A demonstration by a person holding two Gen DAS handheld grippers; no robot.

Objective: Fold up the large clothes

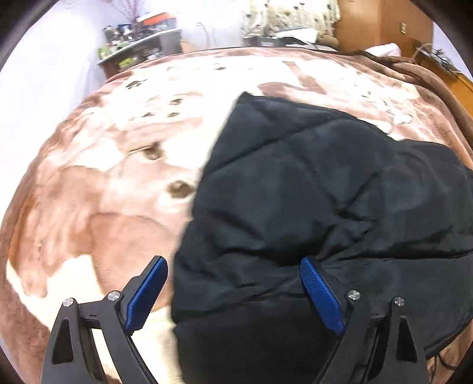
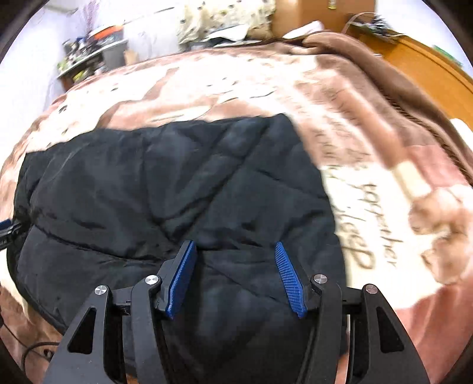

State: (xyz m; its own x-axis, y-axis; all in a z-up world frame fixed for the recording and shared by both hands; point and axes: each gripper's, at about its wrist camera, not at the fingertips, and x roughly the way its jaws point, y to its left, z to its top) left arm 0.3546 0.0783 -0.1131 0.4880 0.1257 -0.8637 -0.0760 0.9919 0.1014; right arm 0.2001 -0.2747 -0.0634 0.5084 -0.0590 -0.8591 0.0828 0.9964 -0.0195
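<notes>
Midway through folding the black jacket (image 1: 310, 189) on the bed's blanket (image 1: 97, 183): left gripper (image 1: 233, 283) spread wide over its left edge, right gripper (image 2: 235, 265) half open over the near hem, neither pinching cloth; next, close on both corners.

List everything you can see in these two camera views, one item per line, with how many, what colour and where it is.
quilted jacket: one, black, lying folded on the bed, near edge under both grippers
blanket: one, brown and cream with an animal print and some writing, covering the bed under the jacket
shelf with clutter: one, dark, against the white wall beyond the bed's far left corner
patterned fabric: one, cream with dark spots, behind the far edge of the bed
wooden furniture: brown, far right, beyond the bed
left gripper: one, black with blue pads, jaws wide, straddling the jacket's left edge
right gripper: one, black with blue pads, jaws apart over the jacket's near edge
</notes>
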